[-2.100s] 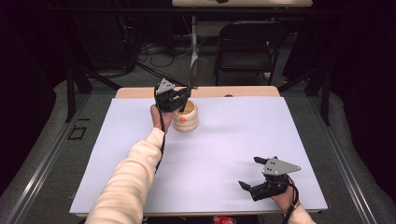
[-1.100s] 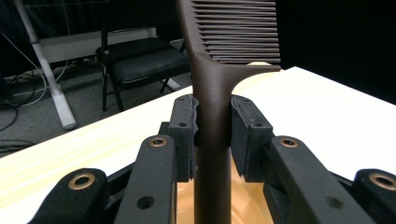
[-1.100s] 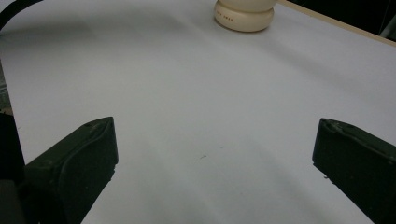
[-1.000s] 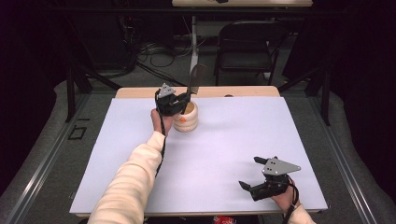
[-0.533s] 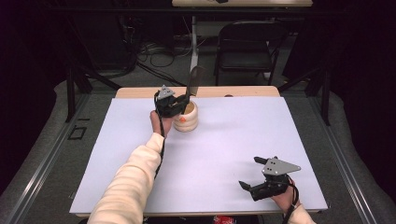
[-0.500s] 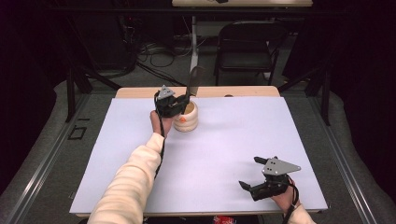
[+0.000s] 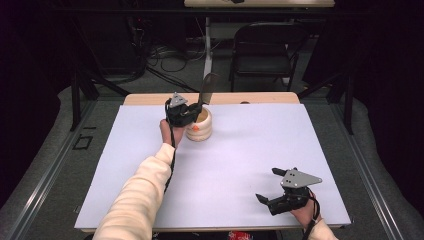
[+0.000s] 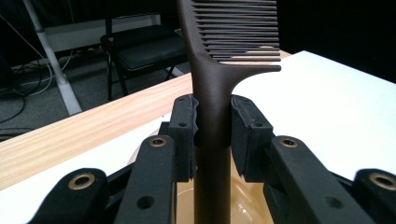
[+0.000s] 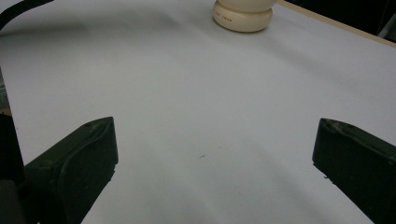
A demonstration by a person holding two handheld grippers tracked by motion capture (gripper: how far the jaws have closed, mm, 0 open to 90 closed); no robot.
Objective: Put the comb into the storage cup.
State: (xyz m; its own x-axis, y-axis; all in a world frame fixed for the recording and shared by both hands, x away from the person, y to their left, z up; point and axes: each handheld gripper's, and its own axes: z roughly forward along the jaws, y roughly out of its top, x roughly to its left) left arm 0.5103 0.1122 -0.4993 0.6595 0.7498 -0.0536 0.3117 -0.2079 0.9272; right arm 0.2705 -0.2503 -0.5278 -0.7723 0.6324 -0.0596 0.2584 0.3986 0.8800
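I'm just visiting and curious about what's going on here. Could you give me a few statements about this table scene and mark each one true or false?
1. The left gripper is clamped on the handle of a dark comb. True.
2. The comb lies flat on the table. False: it stands upright over the cream cup.
3. The right gripper holds a spoon. False: its jaws are open and empty.
4. The cup stands near the far edge of the white table top. True.
5. The right gripper touches the cup. False: it is far from it, near the front edge.
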